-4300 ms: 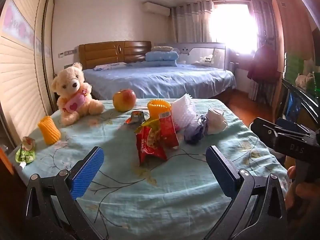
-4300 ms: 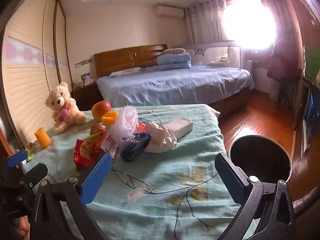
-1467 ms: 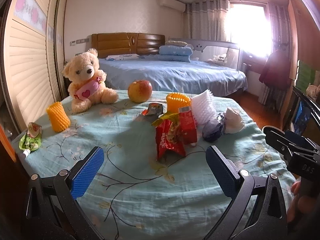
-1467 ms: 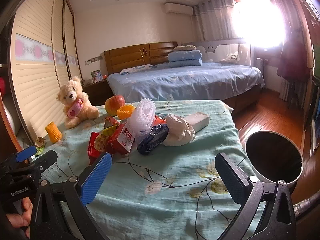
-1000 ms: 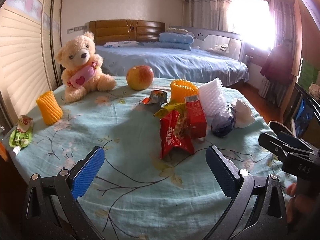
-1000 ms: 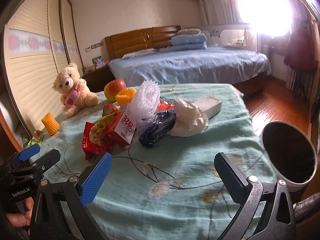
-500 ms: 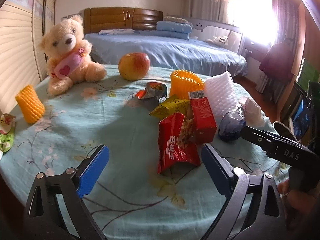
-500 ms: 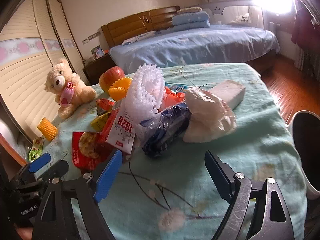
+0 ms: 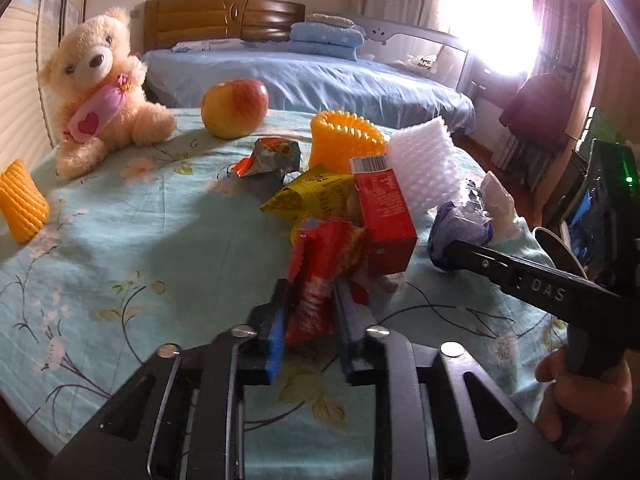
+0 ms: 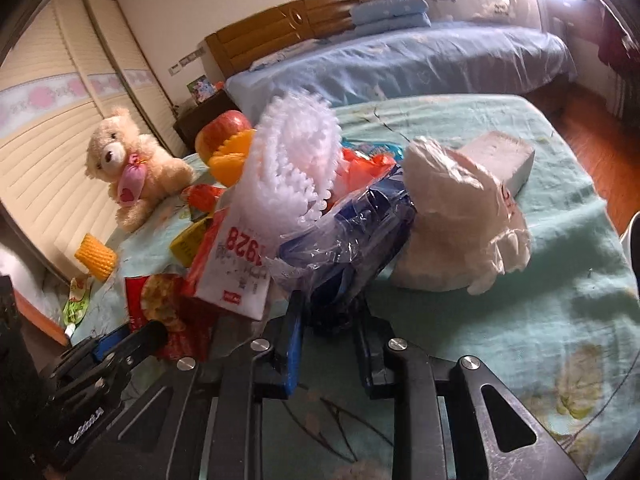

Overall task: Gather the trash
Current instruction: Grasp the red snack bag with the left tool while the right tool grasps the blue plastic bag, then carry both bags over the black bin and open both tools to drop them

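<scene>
A pile of trash lies on the table's pale blue cloth (image 9: 120,240). My left gripper (image 9: 310,300) is shut on the lower end of a red snack bag (image 9: 320,276), which also shows in the right wrist view (image 10: 160,300). My right gripper (image 10: 330,316) is shut on a crumpled dark blue plastic bag (image 10: 360,240), seen in the left wrist view (image 9: 460,228) at the pile's right. In the pile are a red carton (image 9: 384,216), a yellow wrapper (image 9: 316,196), white foam netting (image 10: 292,160), a white plastic bag (image 10: 456,216) and a silver-red wrapper (image 9: 272,156).
A teddy bear (image 9: 100,92), an apple (image 9: 234,108) and an orange foam net (image 9: 344,140) stand behind the pile. Another orange net (image 9: 20,204) is at the left edge. A white box (image 10: 500,160) lies far right. A blue bed (image 9: 320,76) is beyond.
Both grippers have moved forward to the pile and closed. The left one has gripped the red snack bag, the right one the dark blue plastic bag.
</scene>
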Demonstrator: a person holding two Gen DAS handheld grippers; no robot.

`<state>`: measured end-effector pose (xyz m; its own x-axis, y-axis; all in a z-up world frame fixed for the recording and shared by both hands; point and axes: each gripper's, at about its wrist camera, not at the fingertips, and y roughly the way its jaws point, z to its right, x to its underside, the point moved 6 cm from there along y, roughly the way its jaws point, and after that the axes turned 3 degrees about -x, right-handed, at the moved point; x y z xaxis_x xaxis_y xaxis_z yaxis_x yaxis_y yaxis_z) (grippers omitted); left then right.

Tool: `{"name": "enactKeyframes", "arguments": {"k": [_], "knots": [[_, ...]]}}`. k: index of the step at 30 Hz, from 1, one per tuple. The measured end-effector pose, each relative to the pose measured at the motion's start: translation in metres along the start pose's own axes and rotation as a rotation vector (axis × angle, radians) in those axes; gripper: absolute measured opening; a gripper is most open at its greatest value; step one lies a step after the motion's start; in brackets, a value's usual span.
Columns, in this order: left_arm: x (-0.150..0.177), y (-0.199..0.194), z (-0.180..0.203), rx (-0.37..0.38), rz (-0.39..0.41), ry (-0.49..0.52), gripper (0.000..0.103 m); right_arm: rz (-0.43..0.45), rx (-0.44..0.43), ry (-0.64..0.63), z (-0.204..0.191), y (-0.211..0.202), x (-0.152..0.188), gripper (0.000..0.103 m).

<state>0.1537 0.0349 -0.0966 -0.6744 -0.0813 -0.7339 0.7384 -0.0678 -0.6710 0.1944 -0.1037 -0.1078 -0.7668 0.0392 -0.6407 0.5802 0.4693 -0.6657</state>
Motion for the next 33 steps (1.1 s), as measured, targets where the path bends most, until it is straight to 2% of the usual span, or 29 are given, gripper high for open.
{"name": "enactKeyframes", "arguments": {"k": [14, 22, 33], "knots": [[0.003, -0.043, 0.025, 0.061, 0.058, 0.024, 0.011, 0.047, -0.056, -0.027, -0.009, -0.050, 0.021, 0.022], [0.008, -0.045, 0.061, 0.127, 0.040, 0.072, 0.011, 0.093, -0.029, -0.005, 0.008, -0.081, 0.027, 0.022], [0.011, -0.034, 0.117, 0.229, 0.000, 0.141, 0.011, 0.133, 0.067, 0.076, 0.065, -0.120, 0.037, 0.022]]}}
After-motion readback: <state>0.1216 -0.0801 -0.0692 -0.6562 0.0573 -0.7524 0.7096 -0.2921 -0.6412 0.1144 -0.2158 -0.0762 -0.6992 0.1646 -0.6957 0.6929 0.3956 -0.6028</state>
